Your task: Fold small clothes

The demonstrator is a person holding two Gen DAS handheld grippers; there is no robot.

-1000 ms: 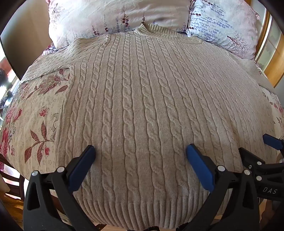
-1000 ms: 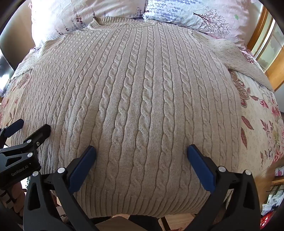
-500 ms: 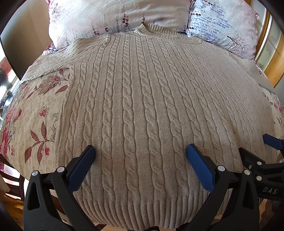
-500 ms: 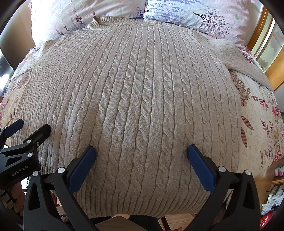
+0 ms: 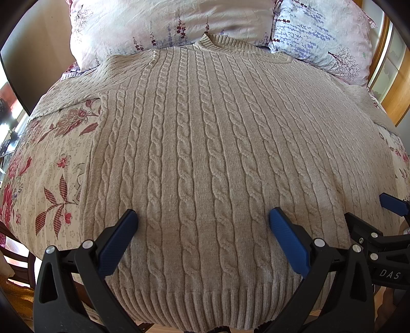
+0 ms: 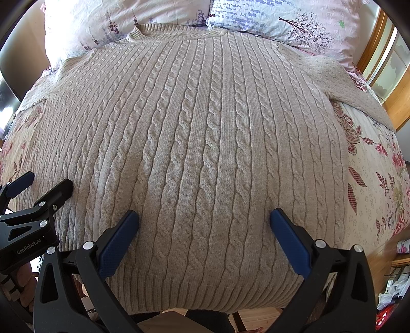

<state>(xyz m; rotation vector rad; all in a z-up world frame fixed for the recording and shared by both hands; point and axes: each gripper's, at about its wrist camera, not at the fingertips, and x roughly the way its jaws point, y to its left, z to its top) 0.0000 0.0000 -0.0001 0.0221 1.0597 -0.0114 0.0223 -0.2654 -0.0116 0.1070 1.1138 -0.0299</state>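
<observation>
Nothing has shifted: both grippers, left gripper [image 5: 202,222] and right gripper [image 6: 203,222], hover spread wide over the sweater [image 5: 217,153], pillows [image 5: 166,23] beyond.

bedspread [image 5: 48,164]: cream w/ red floral print | 2 pillows at far end: left one [image 5: 164,23] pale w/ purple sprigs, right one [image 5: 323,33] w/ lavender + tree print | wood frame [image 6: 402,100] far right

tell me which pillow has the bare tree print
The pillow on the right, behind the sweater's collar; the left pillow shows only purple flower sprigs.
</observation>
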